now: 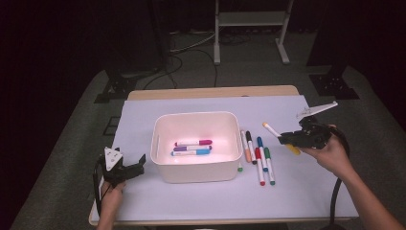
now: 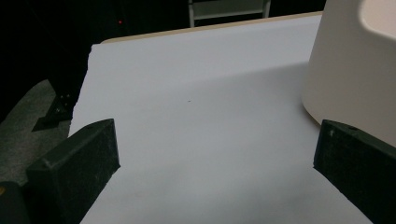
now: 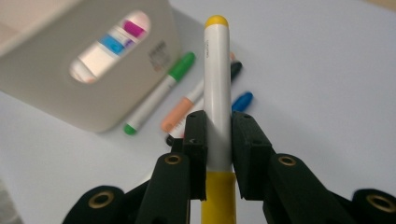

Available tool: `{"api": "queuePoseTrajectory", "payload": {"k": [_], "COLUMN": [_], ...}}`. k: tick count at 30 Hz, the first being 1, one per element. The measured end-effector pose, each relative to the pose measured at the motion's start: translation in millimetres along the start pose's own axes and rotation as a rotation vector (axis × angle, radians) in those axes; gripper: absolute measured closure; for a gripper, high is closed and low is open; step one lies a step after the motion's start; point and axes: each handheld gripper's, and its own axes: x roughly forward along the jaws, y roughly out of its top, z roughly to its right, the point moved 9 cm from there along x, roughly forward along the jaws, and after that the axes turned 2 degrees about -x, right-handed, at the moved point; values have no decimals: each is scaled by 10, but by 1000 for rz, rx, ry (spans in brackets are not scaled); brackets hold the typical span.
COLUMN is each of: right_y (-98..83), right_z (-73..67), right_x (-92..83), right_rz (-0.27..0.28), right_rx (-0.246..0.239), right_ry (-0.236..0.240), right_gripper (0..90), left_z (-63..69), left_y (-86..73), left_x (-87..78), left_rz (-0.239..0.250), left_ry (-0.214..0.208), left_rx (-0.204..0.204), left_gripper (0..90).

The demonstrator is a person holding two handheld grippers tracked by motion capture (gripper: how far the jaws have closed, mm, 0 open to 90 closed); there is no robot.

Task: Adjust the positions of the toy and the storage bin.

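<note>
Right gripper (image 3: pixel 218 135): nearest my lens, jaws clamped on the yellow marker (image 3: pixel 217 88), lifted off the sheet right of the white bin (image 1: pixel 196 143).
Left gripper (image 1: pixel 125 168): jaws spread, nothing between them, resting left of the bin.
Handling: I judge the marker light, stiff, smooth plastic, likely to slip; mid-barrel is the hold I'd keep.
Axis: runs out between the jaws, capped end toward me, rear tip toward the bin.

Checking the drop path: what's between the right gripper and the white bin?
In the high view, a row of markers lies on the sheet between the right gripper, shut on a yellow marker, and the white bin.
</note>
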Motion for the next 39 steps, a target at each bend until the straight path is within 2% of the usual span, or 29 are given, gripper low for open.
{"api": "queuePoseTrajectory", "payload": {"k": [3,7,11,17,24,29,39], "right_y": [159,402,611,875,1068,1139,1209], "right_z": [-147,-387,-608,-921,-1300,-1537,-1836], "right_x": [-91,-187,-220,-199,-24,192,565], "right_rz": [20,46,50,54,29,8,-40], "right_rx": [-28,-93,-157,-224,-292,-342,-383], "right_ry": [26,58,84,145,219,265,339], "right_gripper": [760,760,760,760,760,760,760], "left_z": [1,2,2,3,5,4,6], "left_y": [1,-1,0,-1,0,0,1], "left_x": [0,-4,-4,-6,-5,-6,-5], "left_rz": [0,-1,-1,-2,0,0,1], "left_ry": [0,0,-2,-4,-3,-5,-6], "left_rx": [-1,2,1,3,1,0,0], "left_gripper": [0,0,0,0,0,0,0]}}
